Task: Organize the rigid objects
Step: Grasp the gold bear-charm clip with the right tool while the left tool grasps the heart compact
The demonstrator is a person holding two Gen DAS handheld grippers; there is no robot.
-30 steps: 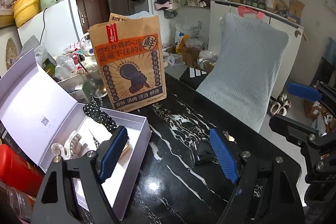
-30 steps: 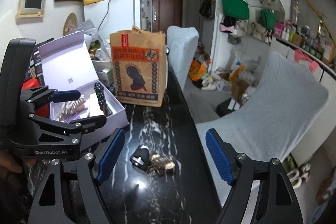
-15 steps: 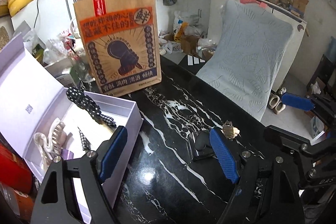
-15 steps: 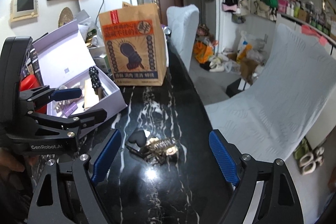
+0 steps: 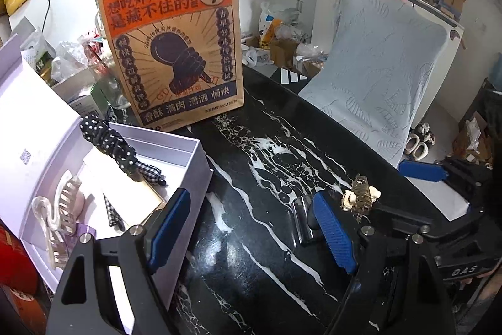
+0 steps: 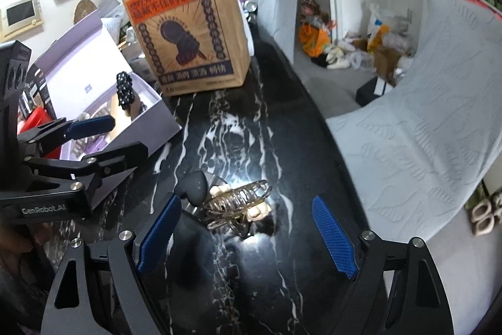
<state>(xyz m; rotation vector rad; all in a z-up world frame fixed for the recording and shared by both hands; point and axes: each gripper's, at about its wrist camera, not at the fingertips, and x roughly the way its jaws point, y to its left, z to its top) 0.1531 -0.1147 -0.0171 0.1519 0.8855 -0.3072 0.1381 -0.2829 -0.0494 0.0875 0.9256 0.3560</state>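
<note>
Right wrist view, right hand-held gripper (image 6: 244,233) spread wide around gold claw clip (image 6: 240,201), left hand-held gripper (image 5: 251,228) agape

Black marble table (image 6: 238,121) with white veining, glossy, is showing a bright light reflection near its middle. Brown paper bag (image 5: 175,30) with orange banner and Chinese print is standing upright toward the far edge. White open box (image 5: 185,165) is sitting along the left edge, lid raised, just in front of the bag. Gold claw hair clip (image 6: 238,203) with pale beads is lying on the bare marble toward the near end; a black heart-shaped clip (image 6: 194,186) is lying against its left side, touching. Clutter is crowding the far left corner, too jumbled to identify.
</note>
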